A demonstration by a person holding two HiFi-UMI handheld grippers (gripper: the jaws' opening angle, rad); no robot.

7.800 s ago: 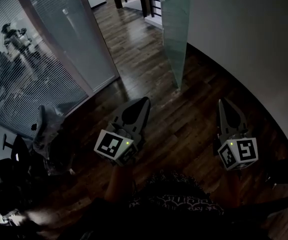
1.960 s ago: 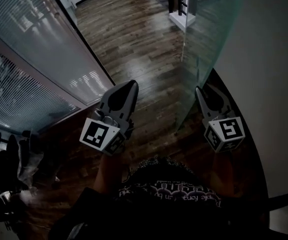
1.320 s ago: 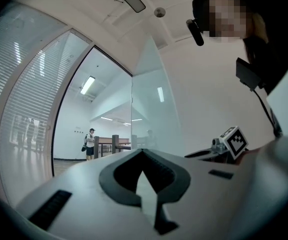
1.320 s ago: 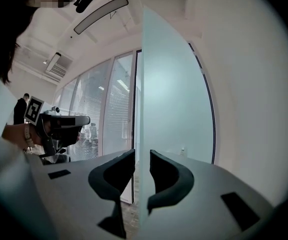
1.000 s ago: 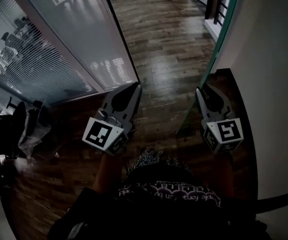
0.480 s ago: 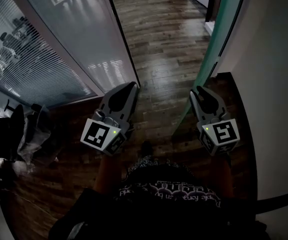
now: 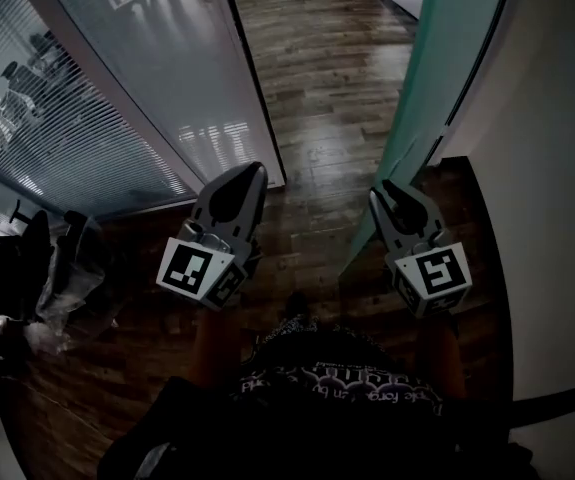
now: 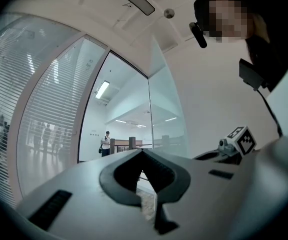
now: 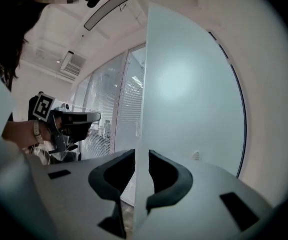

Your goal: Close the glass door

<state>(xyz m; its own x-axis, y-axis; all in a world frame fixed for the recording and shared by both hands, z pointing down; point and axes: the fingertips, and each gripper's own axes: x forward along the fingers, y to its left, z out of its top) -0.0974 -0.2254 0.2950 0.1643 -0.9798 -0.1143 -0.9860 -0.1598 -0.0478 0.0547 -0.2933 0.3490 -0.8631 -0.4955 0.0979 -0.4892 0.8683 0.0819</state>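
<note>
The right gripper's (image 9: 141, 153) jaws were clamped on the edge of the glass door (image 9: 184, 99), which was angled out from the white wall (image 7: 557, 168). The left gripper's (image 8: 142, 152) jaws were pressed together, empty, above the wooden floor (image 7: 317, 98).

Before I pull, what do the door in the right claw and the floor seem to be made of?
Door: looks like frosted glass, pale green, smooth and frameless. Its surface is milky and even, and the right claw grips its bare edge.
Floor: seems to be dark wood planks, or possibly wood-look laminate, with a glossy finish. Plank seams and bright reflections show.
</note>
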